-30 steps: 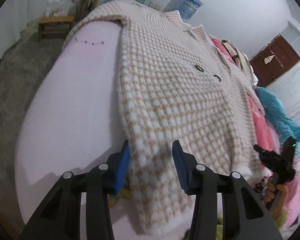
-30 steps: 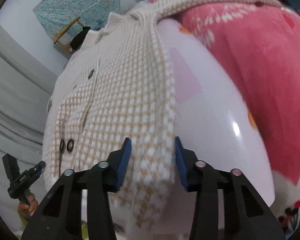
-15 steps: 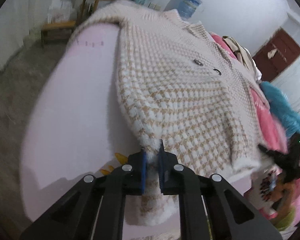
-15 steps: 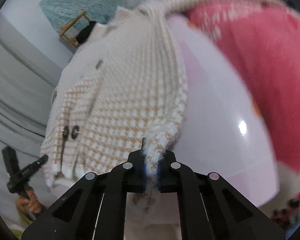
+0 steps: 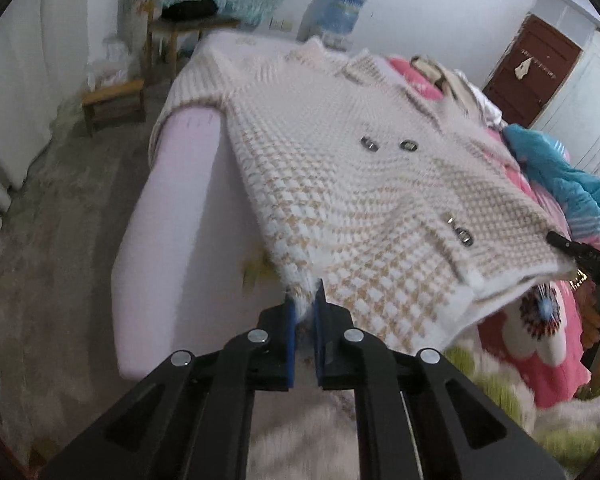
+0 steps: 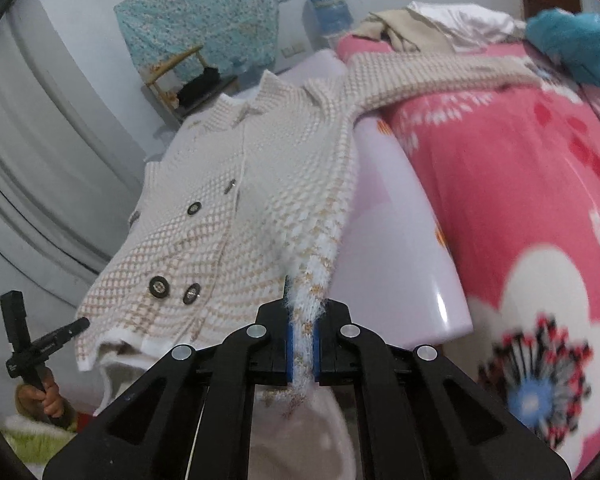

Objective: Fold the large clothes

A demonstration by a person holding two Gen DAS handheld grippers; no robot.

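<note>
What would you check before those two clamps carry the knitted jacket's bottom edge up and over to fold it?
1. Left gripper shut on the jacket hem corner: ok.
2. Right gripper shut on the opposite hem corner: ok, white knit sits between its pads.
3. Hem raised off the lilac board: ok, it hangs stretched between both grippers.
4. Collar end lying flat on the board: ok, as far as shown.
5. Sleeves tucked in: not ok, one sleeve trails across the pink blanket.
6. Buttons fastened: cannot tell.
</note>
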